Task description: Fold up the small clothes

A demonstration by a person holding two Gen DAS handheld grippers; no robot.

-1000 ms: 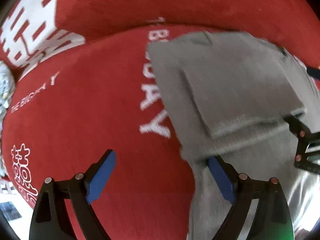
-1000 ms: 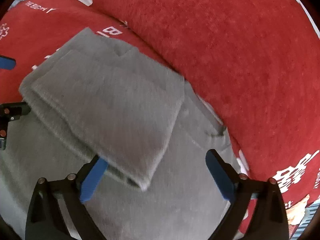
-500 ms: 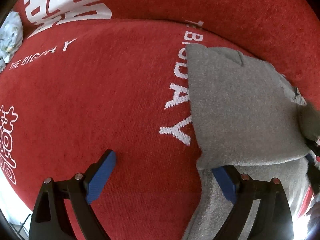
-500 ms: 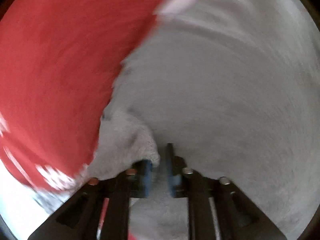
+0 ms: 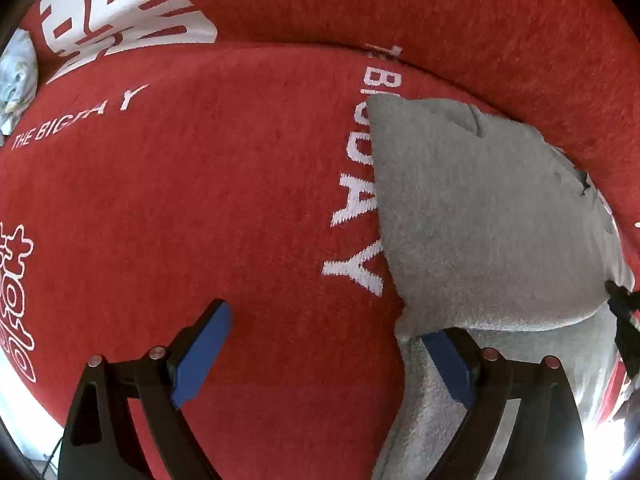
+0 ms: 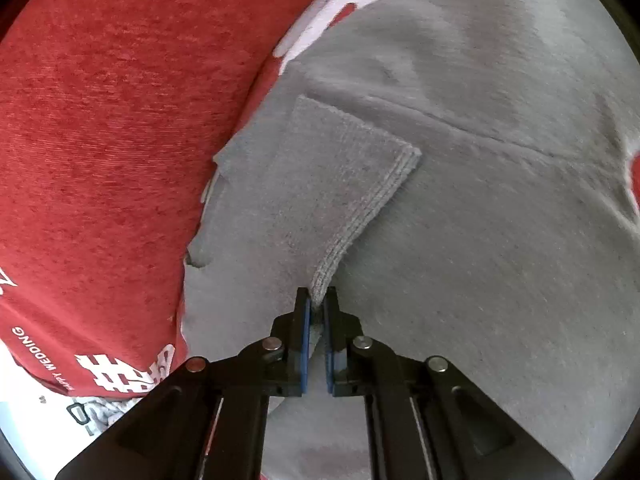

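Observation:
A grey fleece garment (image 5: 480,216) lies partly folded on a red sofa cover (image 5: 200,200) with white lettering. My left gripper (image 5: 324,344) is open and empty, low over the cover, its right finger at the garment's left edge. In the right wrist view the garment (image 6: 500,220) fills most of the frame, with a ribbed cuff (image 6: 360,204) folded over it. My right gripper (image 6: 316,304) is shut on the end of that cuff. The right gripper's black tip shows at the right edge of the left wrist view (image 5: 622,308).
The red sofa backrest (image 5: 440,12) rises behind the garment and shows on the left in the right wrist view (image 6: 100,120). A pale patterned cloth (image 5: 18,76) lies at the far left. The white floor shows at the lower left (image 6: 24,412).
My right gripper has swung round to the garment's side and shut on the ribbed cuff. My left gripper has pulled back a little and stays open.

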